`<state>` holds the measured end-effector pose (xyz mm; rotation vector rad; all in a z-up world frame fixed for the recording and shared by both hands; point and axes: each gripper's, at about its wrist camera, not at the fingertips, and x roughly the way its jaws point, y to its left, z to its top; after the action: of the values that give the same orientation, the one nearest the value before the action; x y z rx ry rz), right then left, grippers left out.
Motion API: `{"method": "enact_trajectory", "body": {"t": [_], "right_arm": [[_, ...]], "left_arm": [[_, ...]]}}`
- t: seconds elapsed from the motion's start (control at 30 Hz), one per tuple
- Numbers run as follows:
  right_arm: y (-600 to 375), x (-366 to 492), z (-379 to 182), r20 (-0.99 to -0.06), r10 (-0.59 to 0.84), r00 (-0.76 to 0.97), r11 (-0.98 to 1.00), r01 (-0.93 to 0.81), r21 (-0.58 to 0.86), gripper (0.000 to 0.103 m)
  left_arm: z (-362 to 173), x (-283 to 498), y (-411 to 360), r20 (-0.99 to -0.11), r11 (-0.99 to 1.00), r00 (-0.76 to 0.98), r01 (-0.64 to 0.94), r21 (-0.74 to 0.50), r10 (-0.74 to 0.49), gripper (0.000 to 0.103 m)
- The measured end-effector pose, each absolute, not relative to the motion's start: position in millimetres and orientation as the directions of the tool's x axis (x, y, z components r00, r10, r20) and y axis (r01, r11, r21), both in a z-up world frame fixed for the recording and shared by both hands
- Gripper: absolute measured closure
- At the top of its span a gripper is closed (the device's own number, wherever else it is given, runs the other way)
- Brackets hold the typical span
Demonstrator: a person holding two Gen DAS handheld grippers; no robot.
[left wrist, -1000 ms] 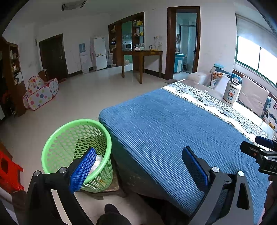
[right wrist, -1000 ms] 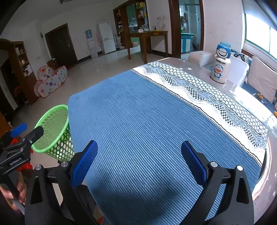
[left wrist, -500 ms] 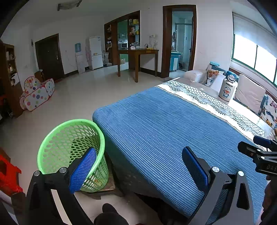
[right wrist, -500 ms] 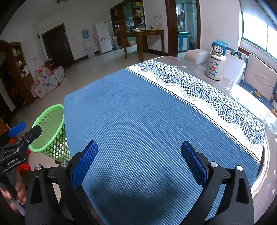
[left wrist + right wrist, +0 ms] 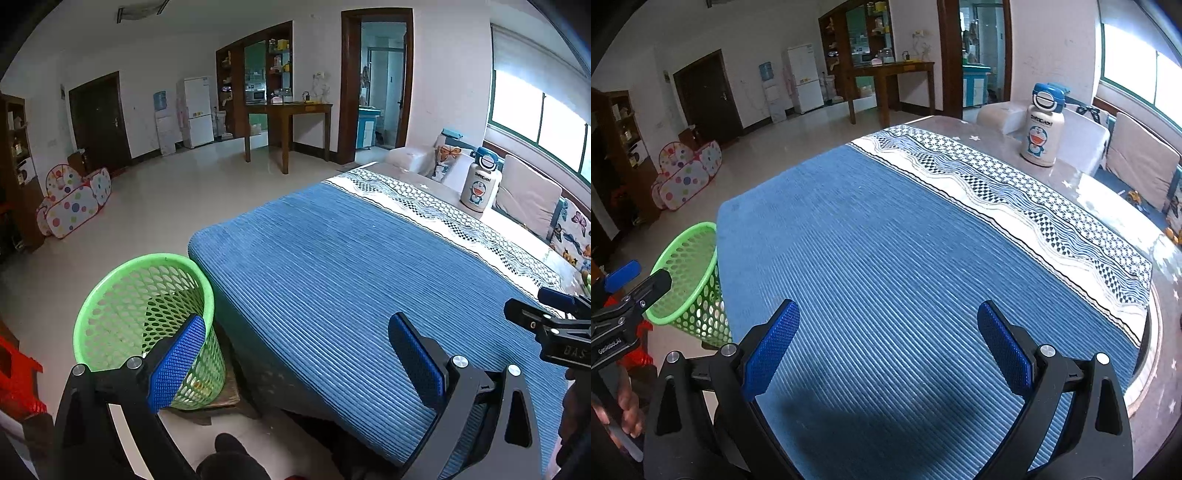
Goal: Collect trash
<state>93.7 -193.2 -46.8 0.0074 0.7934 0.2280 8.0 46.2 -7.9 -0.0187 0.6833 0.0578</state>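
In this tiled living room the blue-matted worktop (image 5: 905, 258) ahead of your jaws shows no trash, both the left gripper (image 5: 295, 354) and right gripper (image 5: 888, 350) gape wide and empty, and the green basket (image 5: 147, 314) sits behind your left jaws' left pad, so collecting looks finished; next, look for leftover scraps.

One green basket (image 5: 110, 295), one blue cloth (image 5: 886, 258), one bottle (image 5: 1041, 125), two claws (image 5: 295, 354) (image 5: 886, 347)

Basket (image 5: 110, 317) left of the table (image 5: 332, 277); bottle (image 5: 1042, 125) on its far side
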Motion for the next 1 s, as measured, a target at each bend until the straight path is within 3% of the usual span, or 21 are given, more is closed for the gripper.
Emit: {"method": "enact_trajectory", "body": {"t": [1.0], "right_arm": [[-206,98,-49,-0.71,0.188,0.679,0.98,-0.179,0.088,0.007]], "left_arm": [[-13,13,31,-0.644,1.0,0.765,-0.027,0.0,0.021,0.007]]}}
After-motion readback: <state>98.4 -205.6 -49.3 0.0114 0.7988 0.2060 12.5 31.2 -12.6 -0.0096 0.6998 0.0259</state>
